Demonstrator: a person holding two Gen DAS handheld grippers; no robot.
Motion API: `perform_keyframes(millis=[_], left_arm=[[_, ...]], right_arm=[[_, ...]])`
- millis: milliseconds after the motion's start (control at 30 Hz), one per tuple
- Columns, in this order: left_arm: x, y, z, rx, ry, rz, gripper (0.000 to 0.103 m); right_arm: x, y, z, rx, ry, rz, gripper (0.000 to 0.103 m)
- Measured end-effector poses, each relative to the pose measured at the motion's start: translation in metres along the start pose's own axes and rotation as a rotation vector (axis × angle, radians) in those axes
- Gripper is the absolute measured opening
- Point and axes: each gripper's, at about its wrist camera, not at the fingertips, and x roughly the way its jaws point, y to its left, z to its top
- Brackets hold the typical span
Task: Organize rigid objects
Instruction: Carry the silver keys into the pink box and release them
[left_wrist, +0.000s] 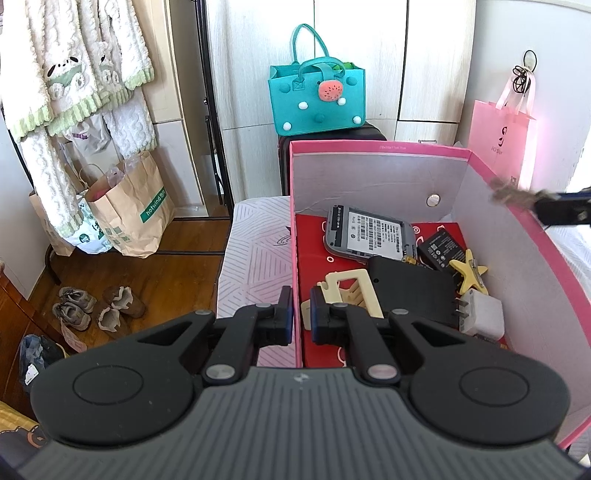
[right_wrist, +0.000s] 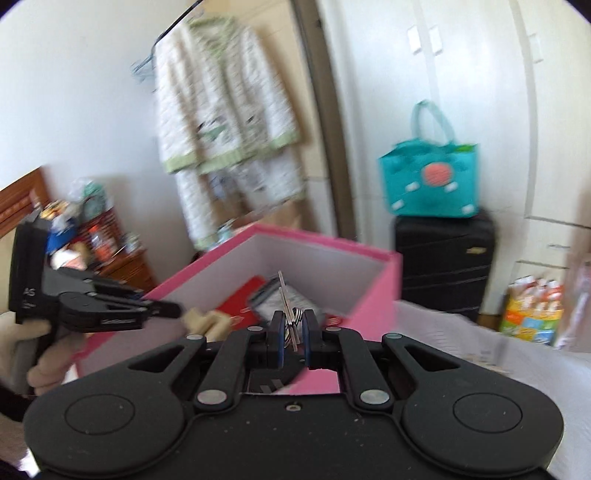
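— Left wrist view: your left gripper (left_wrist: 302, 312) pinches the near wall of the pink box (left_wrist: 517, 236), where a cream clip (left_wrist: 351, 291), a white charger (left_wrist: 482, 314) and a grey phone (left_wrist: 373, 230) lie.

— And your right?

— Your right gripper (right_wrist: 294, 328) is clamped on a thin striped clip (right_wrist: 290, 314) above the box; beyond stands a teal bag (right_wrist: 430, 181).

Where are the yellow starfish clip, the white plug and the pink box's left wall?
yellow starfish clip (left_wrist: 468, 272), left wrist view, middle of the star.
white plug (left_wrist: 482, 314), left wrist view, top face of its body.
pink box (left_wrist: 294, 236), left wrist view, left wall.
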Motion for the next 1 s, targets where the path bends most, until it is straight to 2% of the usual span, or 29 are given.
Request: perform_keyframes(millis=[233, 467, 667, 767, 1000], left_arm=[[0.001, 0.000, -0.002, 0.006, 0.001, 0.009, 0.008], [0.001, -0.001, -0.002, 0.000, -0.001, 0.003, 0.008], [0.001, -0.002, -0.002, -0.002, -0.001, -0.001, 0.008], [0.001, -0.001, -0.002, -0.006, -0.001, -0.002, 0.008], [0.001, 0.000, -0.002, -0.010, -0.002, -0.004, 0.008]], right_arm=[[0.057, 0.014, 0.022, -0.045, 0.112, 0.016, 0.012], [0.089, 0.015, 0.034, -0.061, 0.152, 0.012, 0.011], [0.099, 0.010, 0.042, -0.025, 0.130, -0.011, 0.012], [0.096, 0.009, 0.044, -0.016, 0.105, -0.020, 0.015], [0.056, 0.000, 0.038, 0.001, 0.087, -0.023, 0.016]])
